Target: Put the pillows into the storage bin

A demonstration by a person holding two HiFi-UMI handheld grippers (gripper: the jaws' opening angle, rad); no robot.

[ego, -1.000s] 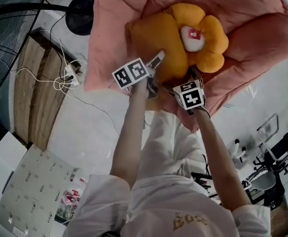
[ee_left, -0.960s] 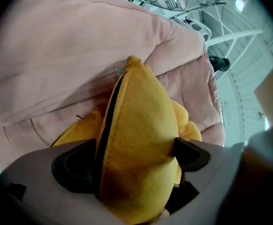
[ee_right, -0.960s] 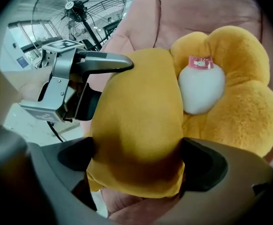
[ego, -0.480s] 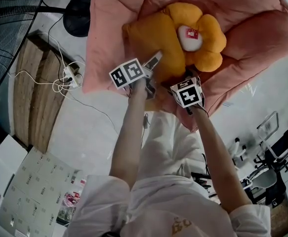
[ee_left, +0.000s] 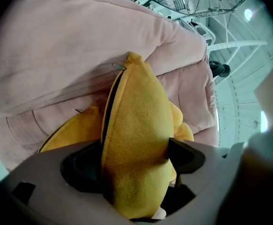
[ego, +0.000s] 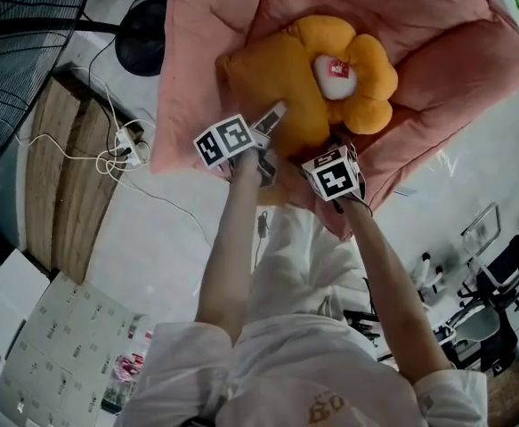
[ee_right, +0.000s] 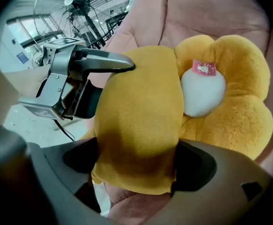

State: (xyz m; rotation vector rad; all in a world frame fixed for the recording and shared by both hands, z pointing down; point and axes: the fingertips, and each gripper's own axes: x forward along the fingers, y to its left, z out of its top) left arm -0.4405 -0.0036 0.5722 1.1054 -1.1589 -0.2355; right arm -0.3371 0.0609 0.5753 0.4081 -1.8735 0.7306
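Left hand-held gripper [ee_left: 135, 149] closing round pillow [ee_left: 136, 107]

Square pillow [ego: 268, 83]: plain mustard yellow, dark zip line. Flower pillow [ego: 370, 65]: golden orange, white centre w/ red tag. Storage bin [ego: 206, 52]: dusty pink all over.

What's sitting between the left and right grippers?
The yellow pillow: its near edge fills the stretch. The left gripper and right gripper each have it between their jaws, which are closing. Head view shows it; right gripper view too.
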